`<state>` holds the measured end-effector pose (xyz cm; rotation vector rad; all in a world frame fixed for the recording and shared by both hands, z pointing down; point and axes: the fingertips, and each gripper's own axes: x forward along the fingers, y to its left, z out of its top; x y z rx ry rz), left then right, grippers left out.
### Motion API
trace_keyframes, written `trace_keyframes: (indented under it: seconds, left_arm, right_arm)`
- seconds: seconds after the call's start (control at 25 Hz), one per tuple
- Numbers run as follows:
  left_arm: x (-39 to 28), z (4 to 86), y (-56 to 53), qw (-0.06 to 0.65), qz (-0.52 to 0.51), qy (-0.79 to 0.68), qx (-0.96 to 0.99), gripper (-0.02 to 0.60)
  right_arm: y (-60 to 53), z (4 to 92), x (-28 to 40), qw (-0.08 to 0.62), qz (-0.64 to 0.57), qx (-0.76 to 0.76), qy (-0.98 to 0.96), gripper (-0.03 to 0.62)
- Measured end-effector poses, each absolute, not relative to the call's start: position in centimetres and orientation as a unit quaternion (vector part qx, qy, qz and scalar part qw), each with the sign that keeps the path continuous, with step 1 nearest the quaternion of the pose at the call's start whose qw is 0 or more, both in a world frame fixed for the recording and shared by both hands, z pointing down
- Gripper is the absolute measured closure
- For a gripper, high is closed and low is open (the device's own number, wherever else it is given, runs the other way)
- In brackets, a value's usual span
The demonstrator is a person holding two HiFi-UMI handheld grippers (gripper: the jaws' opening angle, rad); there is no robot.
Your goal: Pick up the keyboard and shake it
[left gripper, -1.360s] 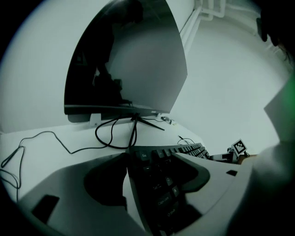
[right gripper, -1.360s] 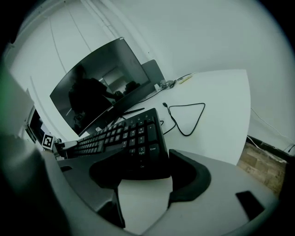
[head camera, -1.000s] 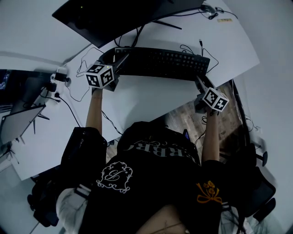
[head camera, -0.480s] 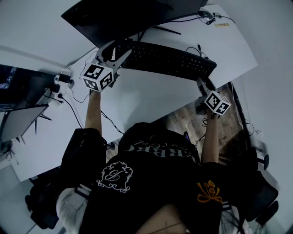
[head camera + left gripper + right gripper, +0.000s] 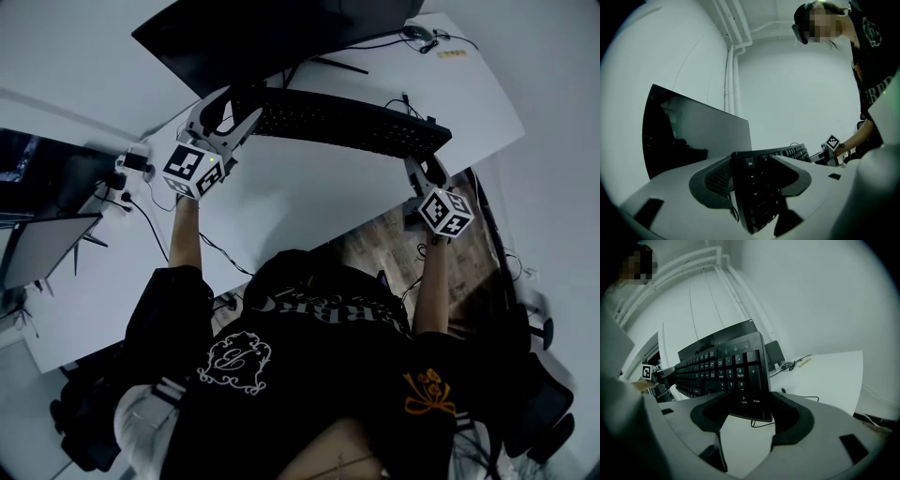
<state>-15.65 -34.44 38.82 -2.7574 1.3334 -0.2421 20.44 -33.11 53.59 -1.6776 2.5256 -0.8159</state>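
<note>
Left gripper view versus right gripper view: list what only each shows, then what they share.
Left only: the Esc end of the black keyboard, clamped by the left gripper, whose jaws have just closed further. Right only: its number-pad end in the right gripper, plus the white desk with thin black cables. Both: the keyboard's key rows and the dark flat monitor.

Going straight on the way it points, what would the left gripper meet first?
The keyboard, held between its fingers, which have just been closing; behind that, perhaps the dark monitor.
</note>
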Motion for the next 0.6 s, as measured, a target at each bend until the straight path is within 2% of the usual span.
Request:
trace_keyframes:
  seconds: [0.6]
  left_arm:
    - [-17.8, 38.2, -32.0, 0.078, -0.087, 0.458, -0.881, 0.33]
  right_arm:
    - [-31.8, 52.5, 18.3, -0.04, -0.172, -0.543, 0.821, 0.319]
